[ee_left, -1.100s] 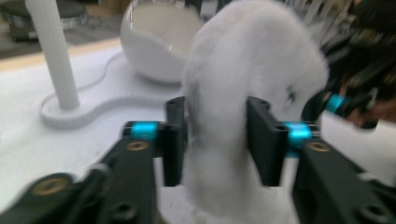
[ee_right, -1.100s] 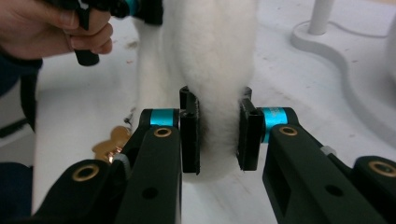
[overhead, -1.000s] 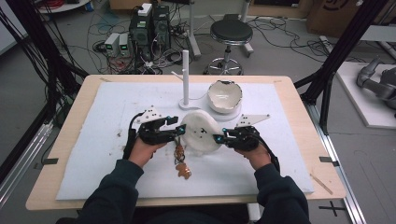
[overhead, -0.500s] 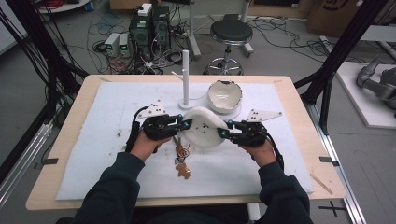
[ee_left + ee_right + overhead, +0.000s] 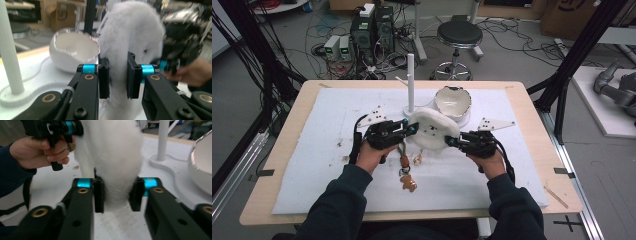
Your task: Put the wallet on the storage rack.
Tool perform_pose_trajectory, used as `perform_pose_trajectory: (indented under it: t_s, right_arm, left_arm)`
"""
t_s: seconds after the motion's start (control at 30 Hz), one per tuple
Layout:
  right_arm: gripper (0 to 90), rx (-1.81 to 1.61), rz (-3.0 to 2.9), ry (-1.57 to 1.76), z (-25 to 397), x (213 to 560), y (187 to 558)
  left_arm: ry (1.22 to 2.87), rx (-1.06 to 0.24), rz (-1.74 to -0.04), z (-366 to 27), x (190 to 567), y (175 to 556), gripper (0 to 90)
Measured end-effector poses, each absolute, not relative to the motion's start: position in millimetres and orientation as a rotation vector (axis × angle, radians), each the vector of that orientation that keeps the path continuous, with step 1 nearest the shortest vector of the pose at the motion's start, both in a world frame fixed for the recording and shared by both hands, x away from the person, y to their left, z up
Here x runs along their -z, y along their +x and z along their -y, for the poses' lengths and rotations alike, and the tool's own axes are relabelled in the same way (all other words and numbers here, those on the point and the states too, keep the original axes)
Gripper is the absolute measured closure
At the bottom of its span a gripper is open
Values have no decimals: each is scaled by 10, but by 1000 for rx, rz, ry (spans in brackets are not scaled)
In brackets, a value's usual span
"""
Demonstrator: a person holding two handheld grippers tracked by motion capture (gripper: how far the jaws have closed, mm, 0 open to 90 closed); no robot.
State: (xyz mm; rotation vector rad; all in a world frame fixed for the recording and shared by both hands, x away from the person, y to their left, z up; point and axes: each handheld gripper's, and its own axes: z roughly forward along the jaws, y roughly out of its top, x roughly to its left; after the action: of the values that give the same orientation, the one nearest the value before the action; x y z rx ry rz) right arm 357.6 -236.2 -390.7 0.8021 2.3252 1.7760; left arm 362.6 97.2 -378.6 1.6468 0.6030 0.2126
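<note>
Both grippers are carrying the fluffy white bag (image 5: pixel 431 131) further toward the white stand (image 5: pixel 410 82); left gripper (image 5: pixel 410 129) and right gripper (image 5: pixel 451 141) are each pinching its fur.

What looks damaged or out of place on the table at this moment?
The white bowl behind the fluffy white item has a jagged, broken-looking rim, like a cracked eggshell; it may be made so. Dark specks dirty the white mat near the left gripper. Nothing is spilled.
</note>
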Motion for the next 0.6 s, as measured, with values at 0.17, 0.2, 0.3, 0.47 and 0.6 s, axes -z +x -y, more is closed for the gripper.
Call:
perform_pose_trajectory:
  t_s: [0.17,0.2,0.3,0.47,0.6]
  right_arm:
    - [726,-1792,-2275,821,2433,3880,3565]
    - [726,-1792,-2275,821,2433,3880,3565]
    - [670,-1816,-2266,815,2398,3883,3560]
    - [730,-1826,-2271,804,2391,3884,3560]
    - [733,-1863,-2246,828,2406,3872,3555]
  left_arm:
    - [1769,-193,-617,-919,3902,3618,743]
    - [1763,-184,-625,-922,3915,3623,743]
    - [1758,-183,-618,-916,3915,3621,747]
    - [1757,-184,-623,-916,3913,3618,745]
    - [1772,-192,-626,-888,3928,3616,743]
